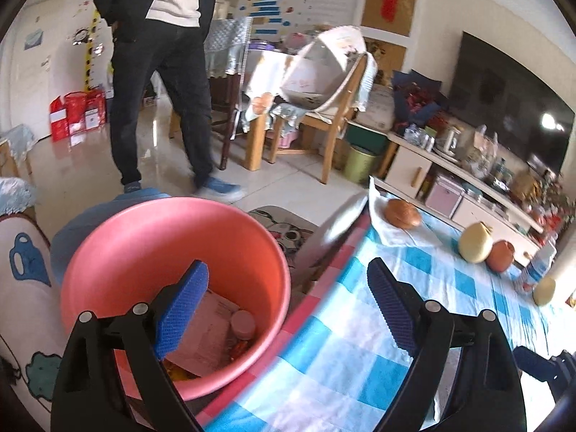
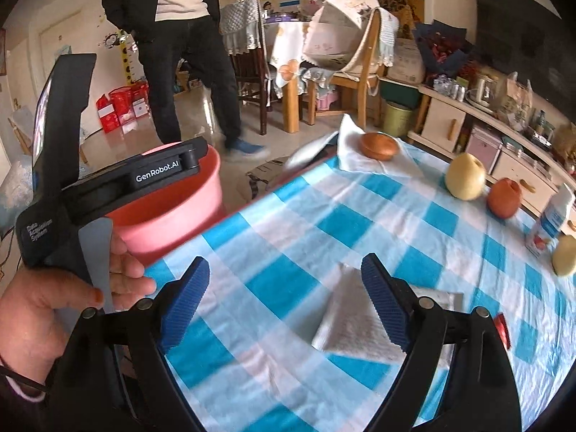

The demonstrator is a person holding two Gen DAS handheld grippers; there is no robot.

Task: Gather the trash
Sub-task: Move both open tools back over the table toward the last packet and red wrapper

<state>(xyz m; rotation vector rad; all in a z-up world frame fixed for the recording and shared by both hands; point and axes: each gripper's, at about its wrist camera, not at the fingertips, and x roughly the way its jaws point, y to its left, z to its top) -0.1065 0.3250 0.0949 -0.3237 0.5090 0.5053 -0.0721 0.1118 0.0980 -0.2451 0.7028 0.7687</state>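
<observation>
A pink bin [image 1: 144, 244] stands on the floor against the table's left edge. Inside lie crumpled paper [image 1: 208, 334], a small pink tub [image 1: 243, 324] and orange wrappers. My left gripper [image 1: 288, 270] hangs open and empty, one finger over the bin and the other over the checked tablecloth [image 1: 360, 342]. In the right wrist view my right gripper [image 2: 286, 262] is open above the table, nothing between its fingers. A folded white tissue [image 2: 349, 324] lies just by its right finger, with a silvery wrapper [image 2: 444, 297] behind it. A hand [image 2: 43, 309] holds the left gripper's black housing [image 2: 162, 174] in front of the bin [image 2: 180, 212].
On the far side of the table sit a bun [image 2: 379, 145] on a white napkin, a pear [image 2: 464, 176], an apple [image 2: 504, 198], a carton [image 2: 550, 221] and a second pear [image 2: 565, 255]. A person [image 1: 158, 72] stands on the floor beyond the bin. Chairs and a green bin [image 1: 360, 163] stand behind.
</observation>
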